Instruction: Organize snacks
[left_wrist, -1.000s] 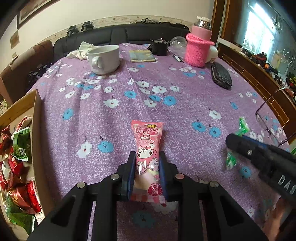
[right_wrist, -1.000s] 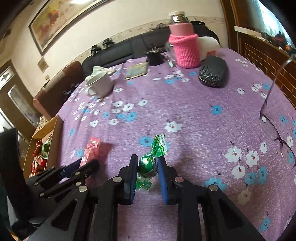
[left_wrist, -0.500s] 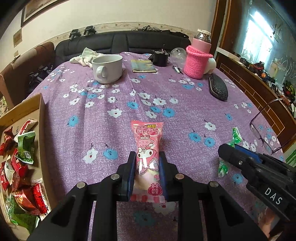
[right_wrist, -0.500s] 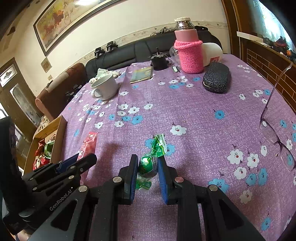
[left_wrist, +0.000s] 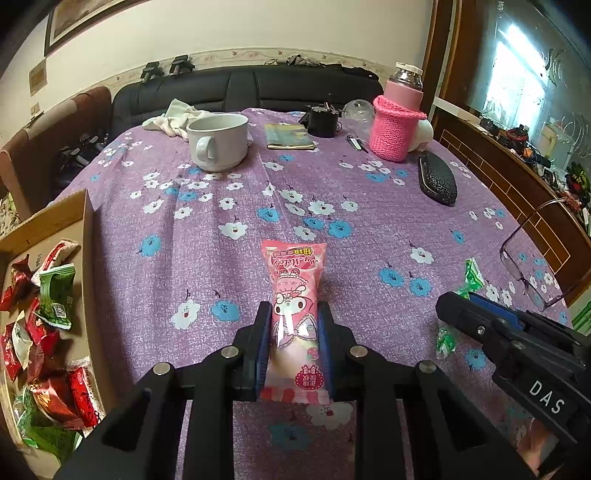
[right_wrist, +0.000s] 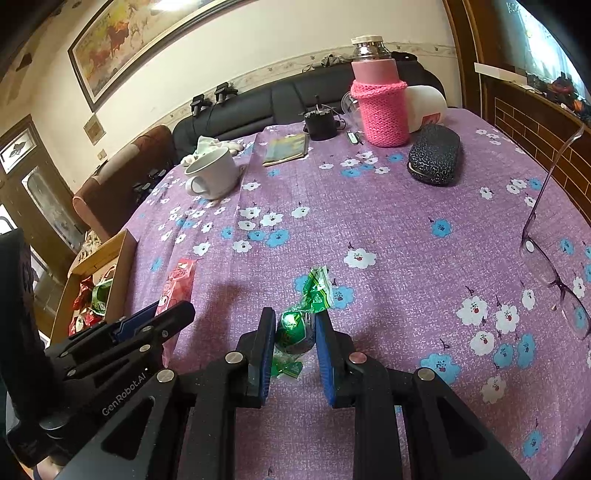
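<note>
we have the left hand-held gripper clenched on a pink snack packet, its pads pressing both sides, the packet held over the purple flowered surface. our right hand-held gripper is clamped on a green wrapped candy just above the cloth. at the left edge sits a cardboard box with red and green snack packets inside.

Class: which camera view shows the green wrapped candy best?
The right wrist view: the green candy sits centred and unobstructed, clamped in the right tool. The left wrist view shows only its twisted wrapper ends behind that tool.
</note>
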